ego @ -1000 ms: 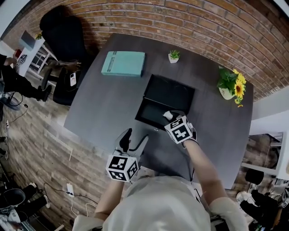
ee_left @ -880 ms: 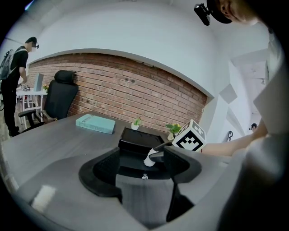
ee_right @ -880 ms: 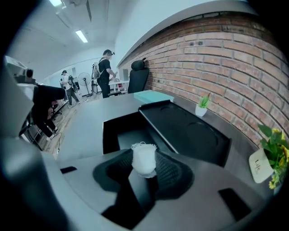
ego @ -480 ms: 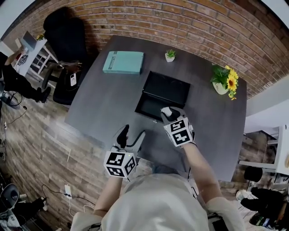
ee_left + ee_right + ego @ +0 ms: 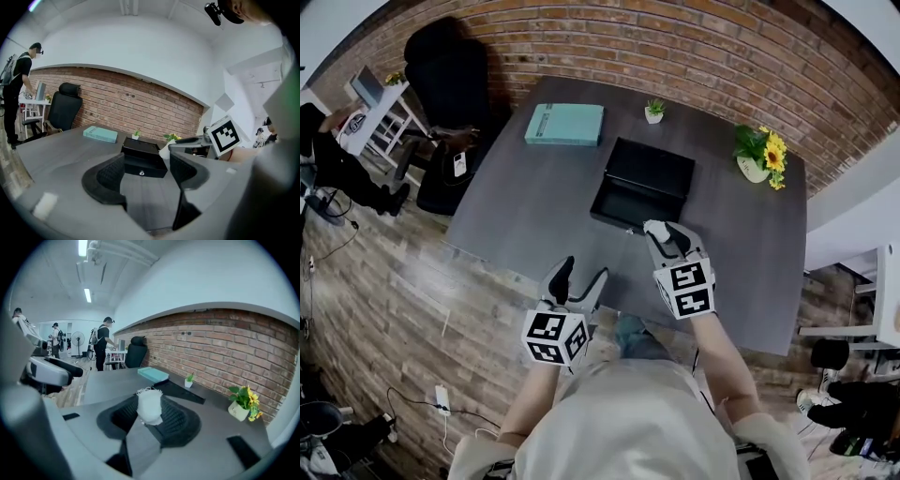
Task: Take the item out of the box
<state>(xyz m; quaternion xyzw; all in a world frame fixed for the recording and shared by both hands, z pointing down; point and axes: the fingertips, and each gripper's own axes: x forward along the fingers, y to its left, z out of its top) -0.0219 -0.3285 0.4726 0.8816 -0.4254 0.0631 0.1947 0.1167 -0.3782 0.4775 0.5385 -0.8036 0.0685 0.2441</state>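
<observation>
Your right gripper (image 5: 667, 239) pinches the white item (image 5: 149, 407) at a middling width. The item stands upright between the pads, long axis vertical. It hangs just past the near edge of the open box (image 5: 649, 169), over bare worktop (image 5: 534, 206), so I judge the set-down spot lies straight below, on your side of the box. Your left gripper (image 5: 578, 277), jaws wide and empty, is off to the left, farther from the box. A second ago the item was over the box's front part; now it is clear of the box.

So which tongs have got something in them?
The right tongs: they pinch a small white item. The left tongs stand open, with nothing between them.
</observation>
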